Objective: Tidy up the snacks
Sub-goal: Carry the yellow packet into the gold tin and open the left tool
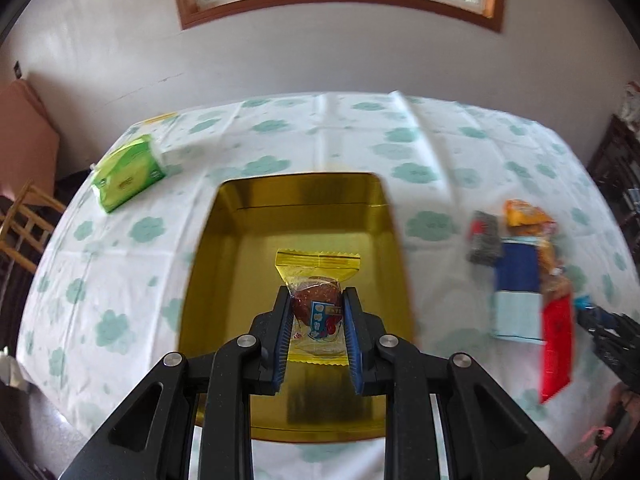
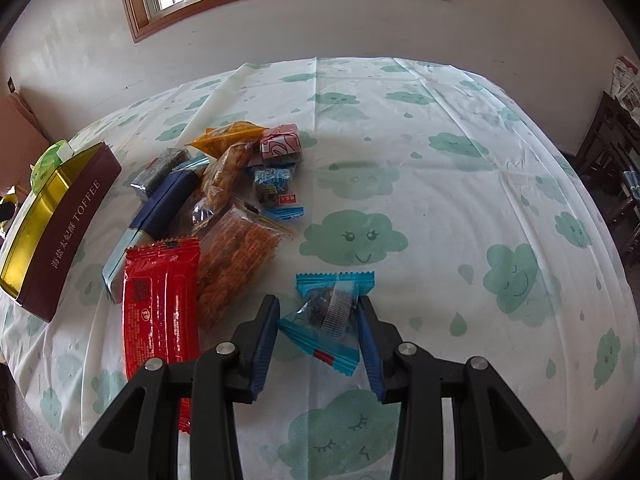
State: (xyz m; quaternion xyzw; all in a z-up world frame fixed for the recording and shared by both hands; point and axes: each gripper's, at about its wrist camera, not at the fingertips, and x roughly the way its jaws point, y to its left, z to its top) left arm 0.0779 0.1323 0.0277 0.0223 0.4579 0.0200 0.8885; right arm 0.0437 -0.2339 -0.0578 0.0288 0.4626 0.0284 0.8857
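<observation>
My left gripper (image 1: 316,300) is shut on a yellow-wrapped snack (image 1: 318,300) with a brown round cake inside, and holds it over the open gold tin (image 1: 240,248). My right gripper (image 2: 318,312) is open around a blue-wrapped snack (image 2: 330,314) that lies on the tablecloth; its right finger touches the wrapper, the left finger stands apart. A pile of snacks lies to the left in the right wrist view: a red packet (image 2: 160,300), an orange crispy snack (image 2: 236,260), a navy box (image 2: 160,208) and several small wrapped pieces. The tin's maroon TOFFEE side (image 2: 72,224) shows at far left.
A green tissue pack (image 1: 128,174) lies at the table's far left. The cloud-print tablecloth (image 2: 440,160) covers the table. A wooden chair (image 1: 24,220) stands left of the table, dark furniture (image 2: 616,168) to the right. A wall with a window is behind.
</observation>
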